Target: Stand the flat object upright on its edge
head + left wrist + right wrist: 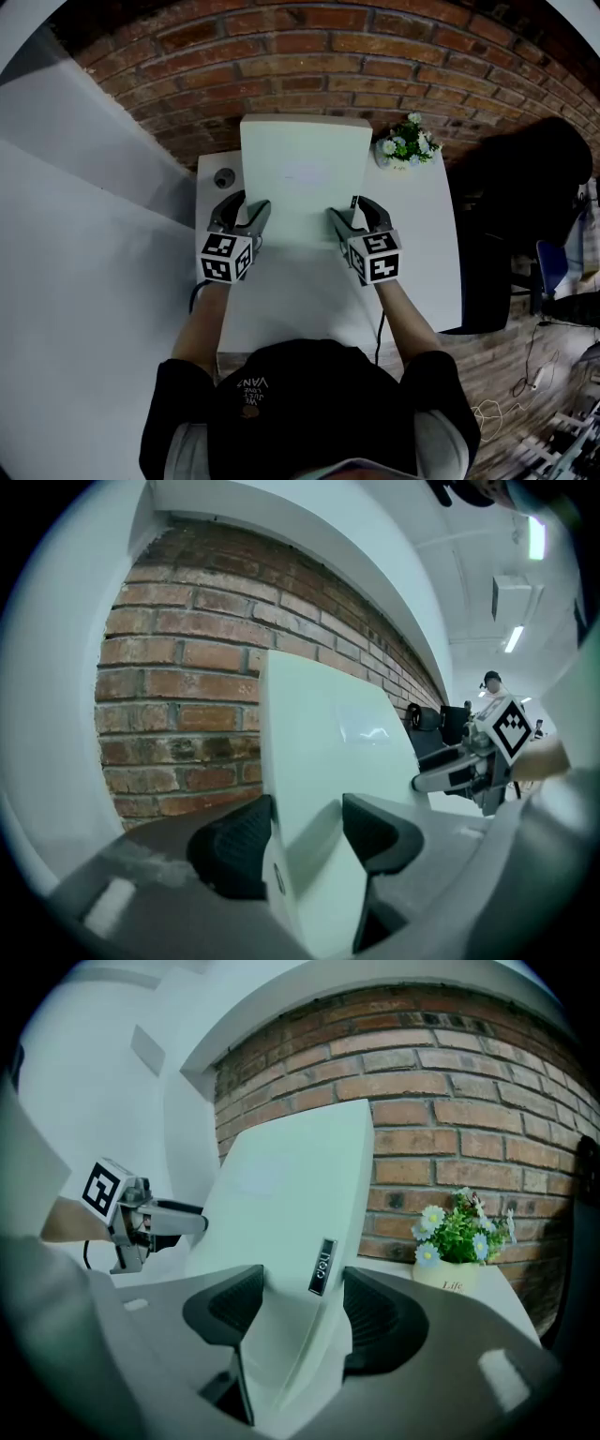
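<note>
Left tool [246, 211] and right tool [349, 214] each clamp a side edge of the flat white panel [305, 169], low down near its lower corners.

Risk: so low a grip leaves the tall upper part free, and an uneven lift could twist it loose.

Risk: released while tilted, the lower edge may skid on the smooth counter [422, 253].

Further back, upper right of the head view, a flower pot [405, 150] stands near the panel's top corner. A sideways topple would strike it.

Panel sits centre frame between the tools. It is plain, rigid and thick-edged, with a small dark label [322, 1267] on its right edge. Its top tilts toward the brick wall [281, 56].
</note>
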### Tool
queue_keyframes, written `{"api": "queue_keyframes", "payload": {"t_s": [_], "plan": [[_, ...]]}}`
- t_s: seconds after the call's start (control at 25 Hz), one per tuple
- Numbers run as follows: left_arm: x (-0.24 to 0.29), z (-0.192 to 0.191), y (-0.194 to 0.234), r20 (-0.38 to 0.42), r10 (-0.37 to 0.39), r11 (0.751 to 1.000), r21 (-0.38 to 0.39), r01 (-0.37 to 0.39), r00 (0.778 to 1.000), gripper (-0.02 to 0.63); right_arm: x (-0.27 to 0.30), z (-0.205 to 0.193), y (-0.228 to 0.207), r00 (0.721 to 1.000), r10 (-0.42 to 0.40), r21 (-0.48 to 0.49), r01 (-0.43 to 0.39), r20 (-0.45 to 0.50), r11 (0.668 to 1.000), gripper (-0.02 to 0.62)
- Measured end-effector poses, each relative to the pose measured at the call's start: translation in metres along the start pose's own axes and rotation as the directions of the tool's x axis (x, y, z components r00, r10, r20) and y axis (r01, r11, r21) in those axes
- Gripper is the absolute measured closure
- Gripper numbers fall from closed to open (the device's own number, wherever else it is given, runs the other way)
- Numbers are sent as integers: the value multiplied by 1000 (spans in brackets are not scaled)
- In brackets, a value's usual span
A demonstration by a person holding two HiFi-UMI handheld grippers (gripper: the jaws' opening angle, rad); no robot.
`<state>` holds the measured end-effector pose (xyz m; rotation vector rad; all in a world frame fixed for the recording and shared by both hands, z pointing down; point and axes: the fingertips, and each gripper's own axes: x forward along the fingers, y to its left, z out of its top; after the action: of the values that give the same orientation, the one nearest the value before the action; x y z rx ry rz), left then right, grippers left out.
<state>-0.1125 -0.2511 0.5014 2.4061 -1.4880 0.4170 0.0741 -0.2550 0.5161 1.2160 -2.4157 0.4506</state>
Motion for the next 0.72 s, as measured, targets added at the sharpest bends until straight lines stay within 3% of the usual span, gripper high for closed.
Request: {"api": "queue_keyframes", "payload": {"t_s": [0.72], "plan": [[53, 30, 22, 109, 45, 997, 52, -51, 993, 380, 49, 33, -48, 997, -42, -60, 46, 63, 997, 333]]}}
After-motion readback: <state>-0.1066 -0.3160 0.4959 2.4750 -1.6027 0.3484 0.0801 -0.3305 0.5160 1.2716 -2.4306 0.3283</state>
